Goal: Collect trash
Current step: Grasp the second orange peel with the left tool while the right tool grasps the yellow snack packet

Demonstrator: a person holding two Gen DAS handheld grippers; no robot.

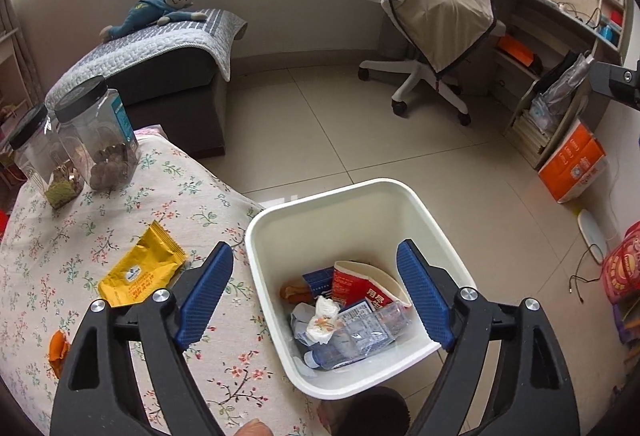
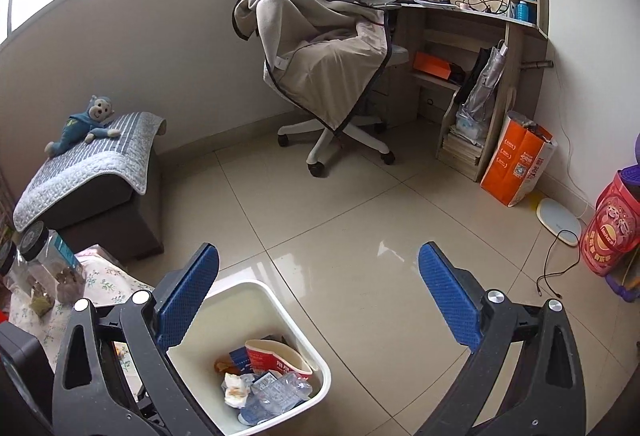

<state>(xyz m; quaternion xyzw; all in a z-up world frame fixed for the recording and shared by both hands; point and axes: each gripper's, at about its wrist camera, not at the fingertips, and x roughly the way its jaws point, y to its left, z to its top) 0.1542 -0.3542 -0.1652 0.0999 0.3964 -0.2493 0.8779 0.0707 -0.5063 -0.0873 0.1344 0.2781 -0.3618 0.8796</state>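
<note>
The left gripper [image 1: 316, 288] hangs spread and empty over the white bin [image 1: 280, 220], which stands on the floor against the table [image 1: 40, 276] and holds a crushed bottle [image 1: 360, 336], tissue [image 1: 324, 320] and a red cup [image 1: 356, 284]. The right gripper [image 2: 320, 300] (also wide apart, holding nothing) hovers beside the bin. A yellow wrapper [image 1: 140, 270] and an orange scrap [image 1: 58, 350] lie on the table, two jars [image 1: 96, 132] farther back.

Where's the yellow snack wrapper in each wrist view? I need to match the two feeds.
Left wrist: yellow wrapper lies on the floral tablecloth, left of the white bin, beside the left gripper.
Right wrist: not visible; the right gripper covers most of the table.
Shared landmark: the white bin.
</note>
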